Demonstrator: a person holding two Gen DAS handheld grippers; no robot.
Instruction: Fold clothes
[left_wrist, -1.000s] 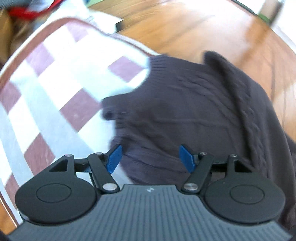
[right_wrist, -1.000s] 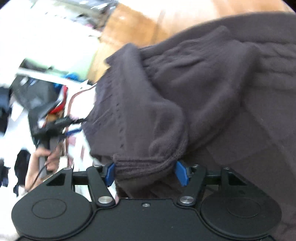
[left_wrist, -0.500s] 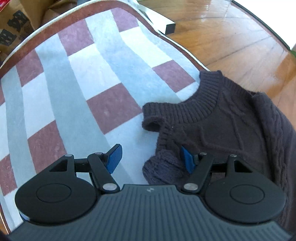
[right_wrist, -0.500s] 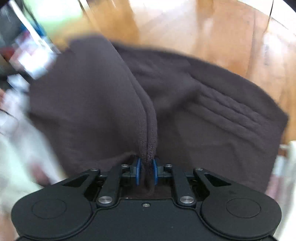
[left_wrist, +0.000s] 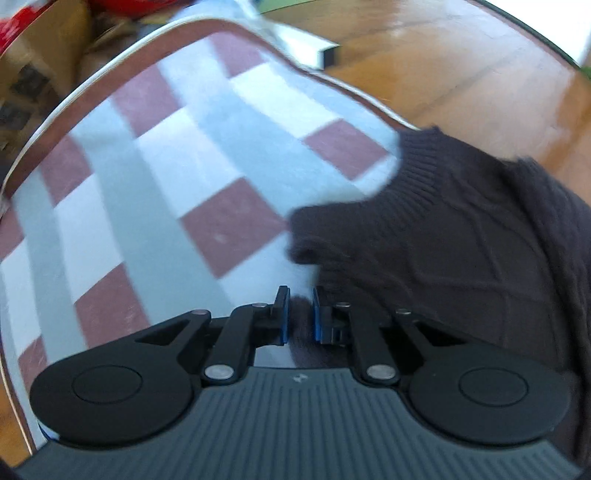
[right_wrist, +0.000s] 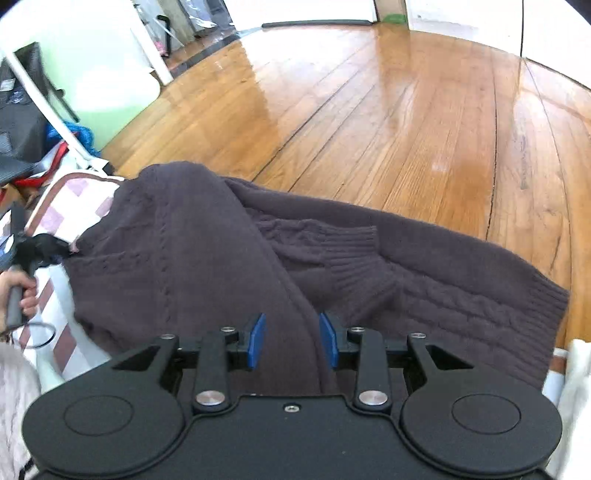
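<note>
Pinching a fold of the sweater (left_wrist: 461, 236), the left gripper (left_wrist: 298, 314) is nearly shut, its jaws having just been closing. The right gripper (right_wrist: 291, 338), jaws just opening, straddles a ridge without pressing it. Soft, thick and limp, the knit is best taken at hems or shoulders. It lies on a checked mat (left_wrist: 155, 177); beyond is wood floor (right_wrist: 388, 110).
</note>
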